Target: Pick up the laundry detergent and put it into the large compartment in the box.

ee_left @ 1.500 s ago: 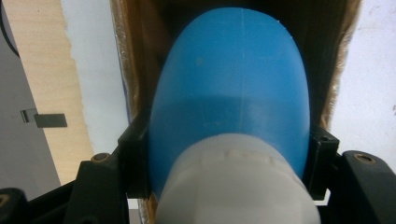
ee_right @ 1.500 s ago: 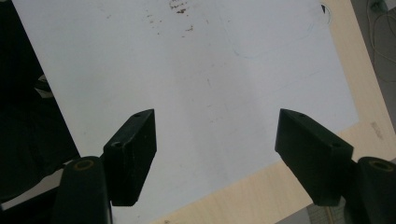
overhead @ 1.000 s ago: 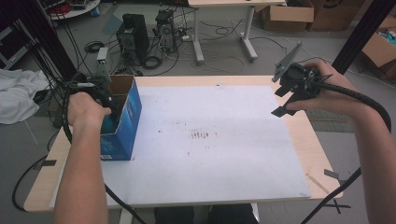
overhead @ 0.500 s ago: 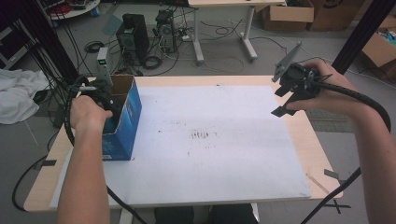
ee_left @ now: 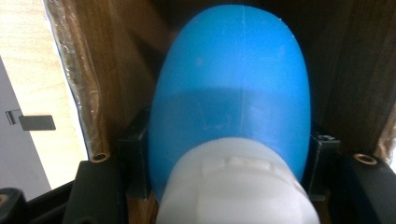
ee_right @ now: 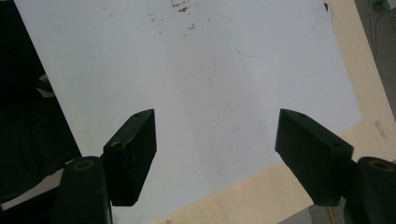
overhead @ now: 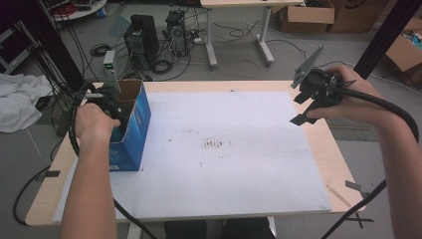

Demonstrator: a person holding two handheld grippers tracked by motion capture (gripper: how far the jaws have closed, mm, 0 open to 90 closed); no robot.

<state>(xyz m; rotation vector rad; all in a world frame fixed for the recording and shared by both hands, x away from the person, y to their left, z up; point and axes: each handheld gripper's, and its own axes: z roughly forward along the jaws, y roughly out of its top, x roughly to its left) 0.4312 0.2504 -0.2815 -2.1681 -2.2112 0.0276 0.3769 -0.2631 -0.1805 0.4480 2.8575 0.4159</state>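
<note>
Left gripper (overhead: 107, 107) down inside the open blue cardboard box (overhead: 130, 130) at the table's left edge, jaws clamped on a blue bottle with a white cap (ee_left: 231, 116); right gripper (ee_right: 215, 161) held high over the white mat (overhead: 224, 149), jaws wide apart and empty. Judged mid-step, either pulling the bottle out or setting it in. Next calls for a straight vertical move clear of the box walls.

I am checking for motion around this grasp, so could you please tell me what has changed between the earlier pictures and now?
Nothing has visibly changed. The left tool stays inside the blue cardboard box, shut on a blue bottle with a white cap. The right tool stays open, held above the white sheet near the table's right edge.
</note>
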